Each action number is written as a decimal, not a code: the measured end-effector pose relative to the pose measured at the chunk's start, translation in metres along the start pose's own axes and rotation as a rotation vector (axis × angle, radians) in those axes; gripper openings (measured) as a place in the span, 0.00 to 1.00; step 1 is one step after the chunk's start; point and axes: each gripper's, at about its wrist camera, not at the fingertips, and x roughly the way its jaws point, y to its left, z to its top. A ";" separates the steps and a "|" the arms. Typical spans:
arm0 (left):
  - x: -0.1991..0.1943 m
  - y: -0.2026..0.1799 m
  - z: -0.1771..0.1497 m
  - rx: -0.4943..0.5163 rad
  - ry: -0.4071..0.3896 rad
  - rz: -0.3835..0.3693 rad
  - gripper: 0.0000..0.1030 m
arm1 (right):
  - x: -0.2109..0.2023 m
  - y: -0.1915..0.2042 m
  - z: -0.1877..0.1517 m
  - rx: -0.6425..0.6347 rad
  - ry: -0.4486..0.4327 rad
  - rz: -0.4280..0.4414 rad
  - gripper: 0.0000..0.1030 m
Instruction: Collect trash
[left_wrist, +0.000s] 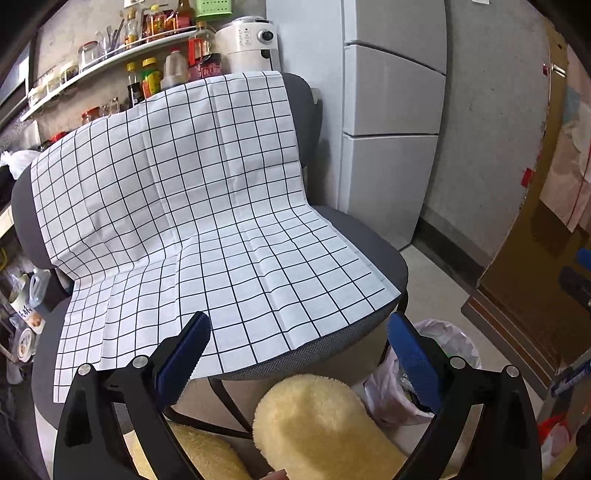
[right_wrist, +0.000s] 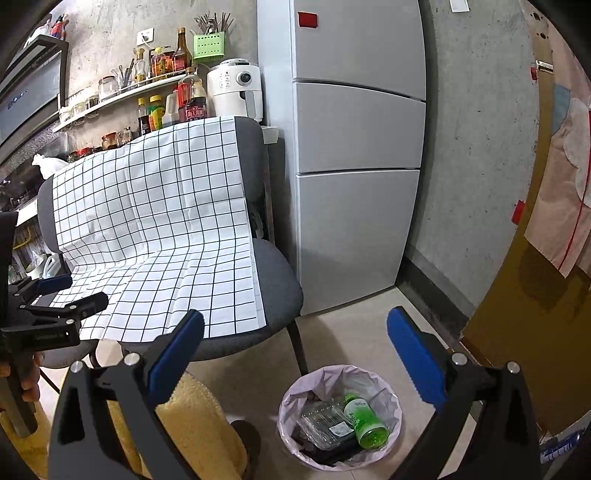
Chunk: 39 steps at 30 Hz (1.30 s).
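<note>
Jaws, left wrist view: left gripper (left_wrist: 297, 345) stands wide open, its blue pads (left_wrist: 183, 354) hold nothing.
Surface, left wrist view: a white cloth with black grid (left_wrist: 192, 206) hangs over the back and seat of a grey chair (left_wrist: 373, 240); the cloth is bare.
Room, left wrist view: a white refrigerator (left_wrist: 391, 122) stands just right of the chair, a shelf with bottles and jars (left_wrist: 110, 61) and a white air fryer (left_wrist: 251, 46) are behind it.
Below, left wrist view: a yellow fluffy slipper (left_wrist: 317, 424) lies under the jaws; the trash bin (left_wrist: 443, 347) with pale liner is partly hidden by the right finger.
Jaws, right wrist view: right gripper (right_wrist: 295, 350) is also spread wide and empty.
Trash, right wrist view: a green bottle (right_wrist: 365, 421) and a clear plastic box (right_wrist: 325, 424) lie inside the trash bin (right_wrist: 295, 395) on the tiled floor (right_wrist: 340, 332), near the chair leg.
Pose, right wrist view: the left gripper (right_wrist: 70, 295) hovers over the front edge of the chair seat, a hand (right_wrist: 26, 384) grips its handle.
</note>
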 end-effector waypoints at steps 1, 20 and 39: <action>0.000 0.000 0.000 -0.001 0.000 -0.001 0.93 | 0.000 0.000 0.000 0.001 0.001 0.000 0.94; 0.002 0.001 -0.001 -0.021 0.010 0.002 0.93 | 0.006 0.003 -0.003 0.011 0.017 0.000 0.94; 0.002 0.001 -0.001 -0.020 0.012 0.003 0.93 | 0.011 0.005 -0.007 0.019 0.025 0.006 0.94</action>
